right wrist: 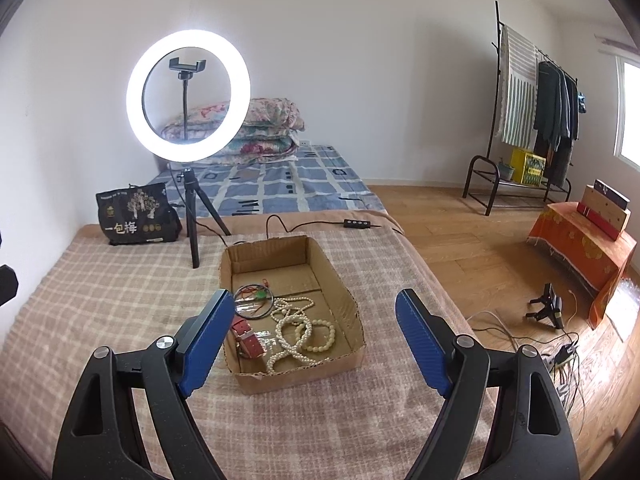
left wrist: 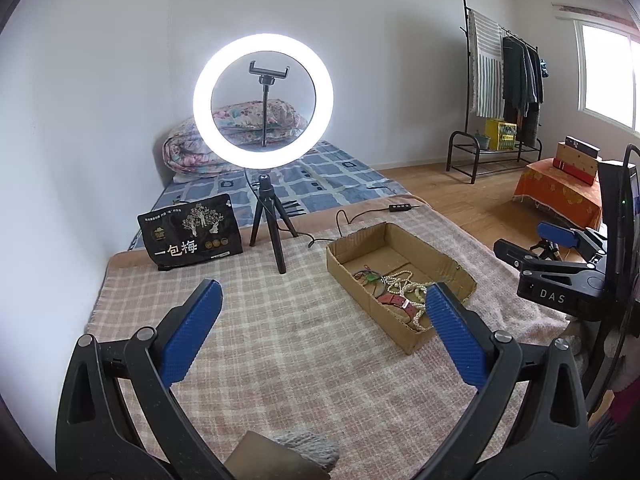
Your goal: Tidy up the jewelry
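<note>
Blanket: a checked pink and cream blanket (right wrist: 120,280) covers the tabletop in front of you, and all the things sit on it.
Ring light: a bright round ring light (right wrist: 188,94) stands on a small black tripod at the far side, just behind the box.
Black bag: a black bag (right wrist: 134,220) with white letters stands to the left of the tripod.
Cardboard box: an open, low cardboard box (right wrist: 344,304) lies on the blanket, a bit to the right of the middle.
Left hand-held gripper: your left hand-held gripper (left wrist: 322,308) has its blue fingers wide apart. It holds nothing. It hangs over the blanket, with the box just past its right finger.
Right hand-held gripper: your right hand-held gripper (right wrist: 316,318) is wide apart too and holds nothing. The box sits between its fingers in the right wrist view.
Pearl necklace: a long pearl necklace (right wrist: 298,332) lies in loops in the near part of the box.
Red strap: a red strap (right wrist: 248,338) lies left of the pearls, inside the box.
Thin hoops: thin dark hoops (right wrist: 254,300) with red and green bits lie behind the strap.
</note>
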Motion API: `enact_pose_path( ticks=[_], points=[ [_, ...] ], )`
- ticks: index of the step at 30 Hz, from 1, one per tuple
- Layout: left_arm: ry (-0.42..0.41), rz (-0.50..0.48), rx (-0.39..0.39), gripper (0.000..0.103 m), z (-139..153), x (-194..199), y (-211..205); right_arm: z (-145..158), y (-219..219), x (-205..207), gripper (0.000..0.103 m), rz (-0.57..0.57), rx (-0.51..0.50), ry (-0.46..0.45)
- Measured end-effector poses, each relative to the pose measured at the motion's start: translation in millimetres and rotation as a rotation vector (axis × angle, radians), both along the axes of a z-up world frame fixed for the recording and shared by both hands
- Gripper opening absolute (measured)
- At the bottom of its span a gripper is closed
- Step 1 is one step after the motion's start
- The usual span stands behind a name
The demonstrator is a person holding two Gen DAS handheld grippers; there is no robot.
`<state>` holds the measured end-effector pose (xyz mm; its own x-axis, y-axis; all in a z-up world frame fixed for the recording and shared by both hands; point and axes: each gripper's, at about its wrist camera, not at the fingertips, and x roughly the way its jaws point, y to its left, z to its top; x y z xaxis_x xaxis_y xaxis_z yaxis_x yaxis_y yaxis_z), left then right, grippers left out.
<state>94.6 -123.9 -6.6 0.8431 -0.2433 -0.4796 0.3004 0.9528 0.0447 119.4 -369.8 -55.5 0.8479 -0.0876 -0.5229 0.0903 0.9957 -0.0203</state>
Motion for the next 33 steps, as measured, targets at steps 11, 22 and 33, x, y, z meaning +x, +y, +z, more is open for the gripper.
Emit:
enact_pose_path(
  ticks=[11, 22, 33],
  points=[
    [0.001, 0.002, 0.0, 0.103, -1.1, 0.9, 1.6, -2.4, 1.8, 0.2, 0.083, 0.004, -0.016, 0.007],
    [0.004, -0.001, 0.001, 0.103, -1.3, 1.5, 2.6, -3.0, -2.1, 1.7, 0.083, -0.004, -0.005, 0.014],
    [0.005, -0.003, 0.001, 0.103, -1.5, 1.6, 1.3, -5.6, -3.0, 1.8, 0.083, -0.008, -0.002, 0.021]
  ],
)
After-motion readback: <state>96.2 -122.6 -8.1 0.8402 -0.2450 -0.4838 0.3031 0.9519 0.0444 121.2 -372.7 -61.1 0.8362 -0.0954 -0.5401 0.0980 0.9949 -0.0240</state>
